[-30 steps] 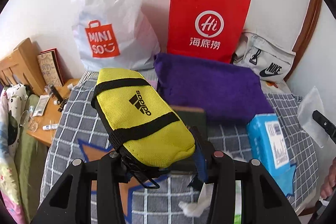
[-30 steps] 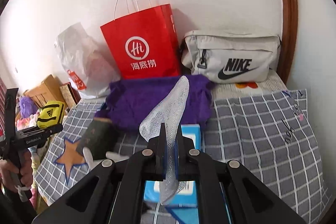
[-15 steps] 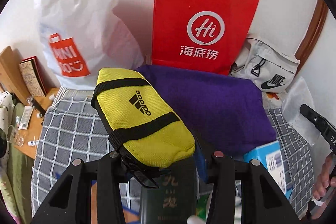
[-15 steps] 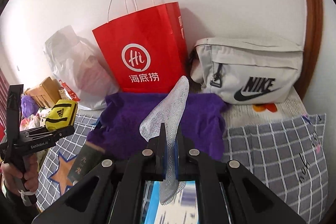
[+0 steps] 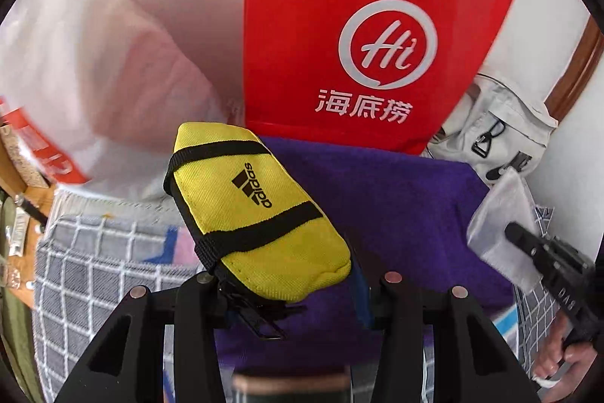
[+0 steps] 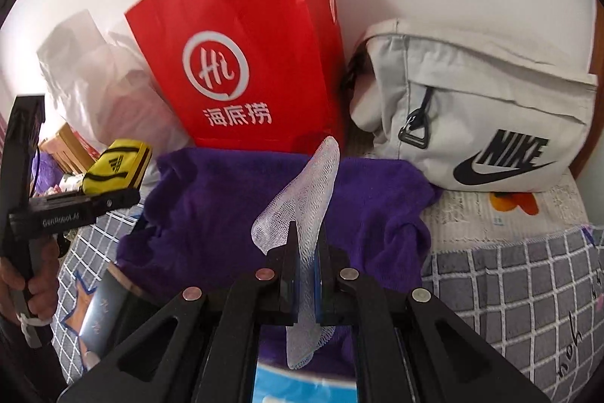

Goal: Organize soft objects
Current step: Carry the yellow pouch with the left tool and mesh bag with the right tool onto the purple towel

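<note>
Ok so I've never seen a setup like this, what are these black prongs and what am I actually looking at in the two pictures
No robot here: a person holds a two-finger gripper in each hand, each with a fisheye camera looking along its fingers. The left gripper grips a yellow Adidas pouch. The right gripper is shut on a white mesh net. Ahead, on a checked bed cover, lie a purple towel, a red Haidilao paper bag, a white Nike bag and a white plastic bag. Each view also catches the other gripper at its edge.
</note>
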The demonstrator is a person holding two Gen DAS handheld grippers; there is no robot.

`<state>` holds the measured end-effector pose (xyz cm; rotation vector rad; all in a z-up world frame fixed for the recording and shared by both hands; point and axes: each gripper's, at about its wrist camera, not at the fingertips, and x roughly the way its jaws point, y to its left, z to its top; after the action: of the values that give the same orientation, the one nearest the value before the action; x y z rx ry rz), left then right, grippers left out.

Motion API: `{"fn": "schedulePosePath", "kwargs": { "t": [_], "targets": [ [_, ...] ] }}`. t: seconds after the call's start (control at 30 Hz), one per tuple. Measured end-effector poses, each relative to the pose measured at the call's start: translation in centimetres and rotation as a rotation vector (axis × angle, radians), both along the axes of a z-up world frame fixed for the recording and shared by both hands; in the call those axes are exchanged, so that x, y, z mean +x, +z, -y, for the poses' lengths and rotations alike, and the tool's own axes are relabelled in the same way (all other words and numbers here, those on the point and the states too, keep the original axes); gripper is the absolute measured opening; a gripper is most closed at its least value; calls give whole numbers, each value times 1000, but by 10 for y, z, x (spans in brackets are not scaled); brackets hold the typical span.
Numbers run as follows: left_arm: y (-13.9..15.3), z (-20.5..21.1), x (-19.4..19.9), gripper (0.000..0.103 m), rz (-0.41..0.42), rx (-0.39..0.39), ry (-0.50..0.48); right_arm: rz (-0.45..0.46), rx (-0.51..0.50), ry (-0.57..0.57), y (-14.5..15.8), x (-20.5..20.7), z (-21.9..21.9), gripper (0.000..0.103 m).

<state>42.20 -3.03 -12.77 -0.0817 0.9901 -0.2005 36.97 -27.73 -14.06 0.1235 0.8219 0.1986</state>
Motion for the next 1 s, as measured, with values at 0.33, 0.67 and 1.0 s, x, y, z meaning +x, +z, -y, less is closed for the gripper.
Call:
{"fn": "schedulePosePath", "kwargs": {
  "t": [0.33,0.67,1.0],
  "targets": [
    [-45,5,44,43,-96,-81,-43,-124,-14,23,-48,29,8,6],
    [-67,20,54,45,-148,-78,-83,-196,71,35,-65,36,18,10],
    [-76,3,59,69,-232,-139,-62,-163,46,27,-57,34,12,73]
  ]
}}
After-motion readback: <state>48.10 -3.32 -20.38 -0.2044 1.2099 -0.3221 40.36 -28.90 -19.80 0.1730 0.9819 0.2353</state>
